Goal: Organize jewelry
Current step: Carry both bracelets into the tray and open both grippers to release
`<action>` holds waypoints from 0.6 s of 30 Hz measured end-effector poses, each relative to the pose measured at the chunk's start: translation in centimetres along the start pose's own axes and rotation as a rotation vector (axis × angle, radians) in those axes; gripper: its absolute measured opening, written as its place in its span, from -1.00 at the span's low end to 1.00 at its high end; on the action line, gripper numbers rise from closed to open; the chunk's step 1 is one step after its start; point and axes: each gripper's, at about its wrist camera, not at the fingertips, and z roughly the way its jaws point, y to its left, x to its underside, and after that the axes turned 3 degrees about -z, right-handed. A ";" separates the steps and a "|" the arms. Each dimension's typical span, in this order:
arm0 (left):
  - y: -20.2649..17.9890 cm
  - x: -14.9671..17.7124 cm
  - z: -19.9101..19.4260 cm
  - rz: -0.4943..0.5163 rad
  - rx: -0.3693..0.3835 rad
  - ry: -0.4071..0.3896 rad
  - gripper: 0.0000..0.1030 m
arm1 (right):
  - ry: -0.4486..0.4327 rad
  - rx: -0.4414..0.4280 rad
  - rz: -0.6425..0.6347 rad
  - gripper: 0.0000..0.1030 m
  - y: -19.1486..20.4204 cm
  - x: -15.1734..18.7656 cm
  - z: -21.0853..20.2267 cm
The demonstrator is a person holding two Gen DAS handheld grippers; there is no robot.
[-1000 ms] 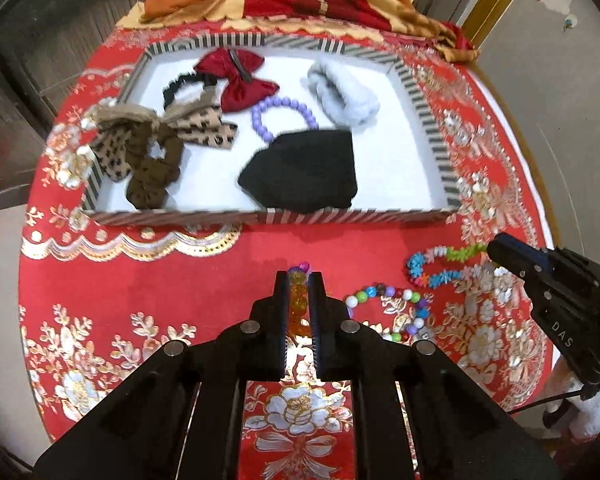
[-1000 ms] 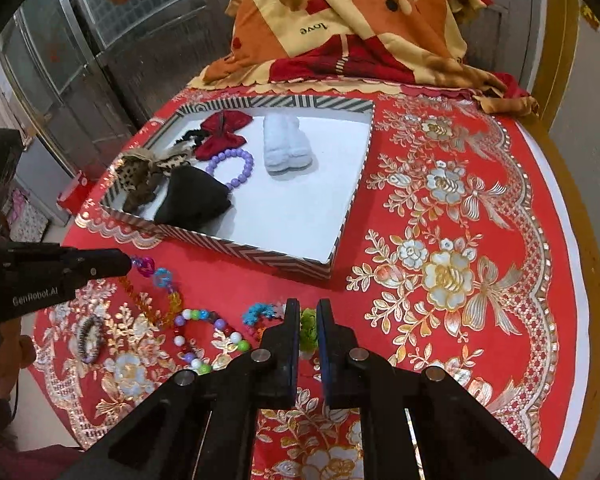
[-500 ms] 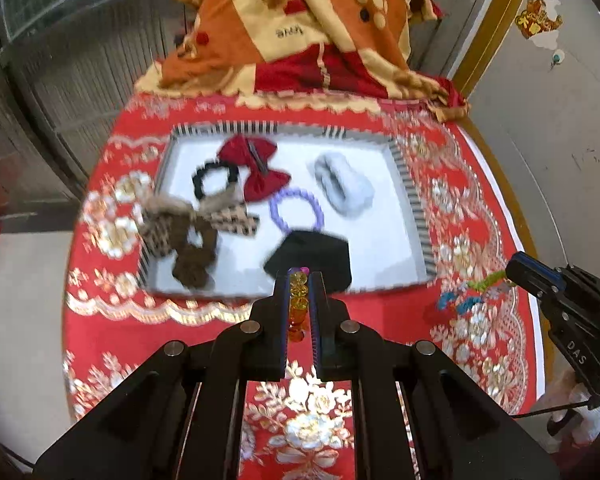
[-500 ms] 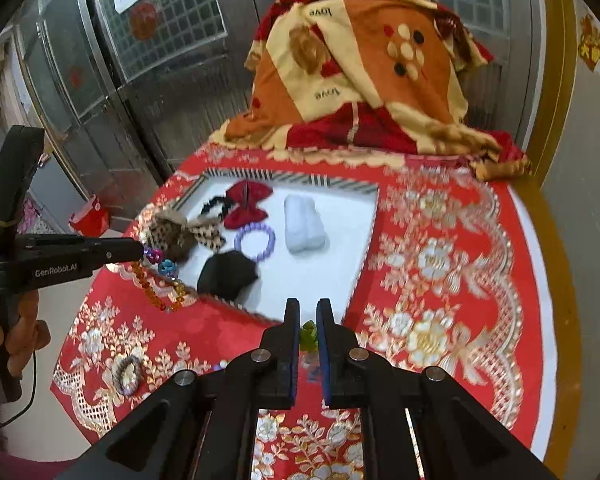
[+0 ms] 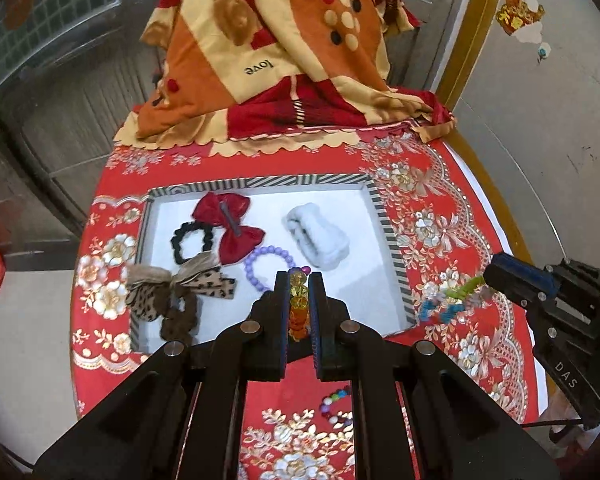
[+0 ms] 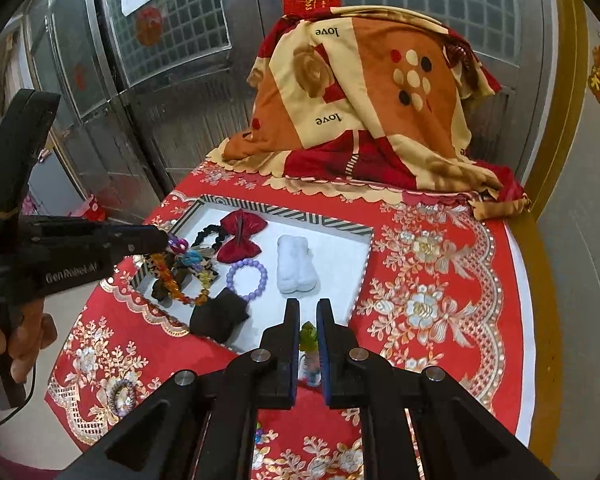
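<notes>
Two grippers, each pinching beads, above striped tray [image 5: 384, 224].
Left gripper [image 5: 299, 280] clamps amber bracelet [image 6: 172, 280], mid-frame; right gripper [image 6: 308, 312] clamps green-blue bracelet [image 5: 452, 300], hanging beyond tray's right rim.

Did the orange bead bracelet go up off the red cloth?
Yes. The left gripper lifted the orange bead bracelet off the tablecloth; it now dangles over the striped tray.
</notes>
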 end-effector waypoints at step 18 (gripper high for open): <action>-3.3 -1.6 6.1 0.002 0.006 0.085 -0.85 | 0.047 -0.032 0.006 -0.85 -3.0 -3.9 5.5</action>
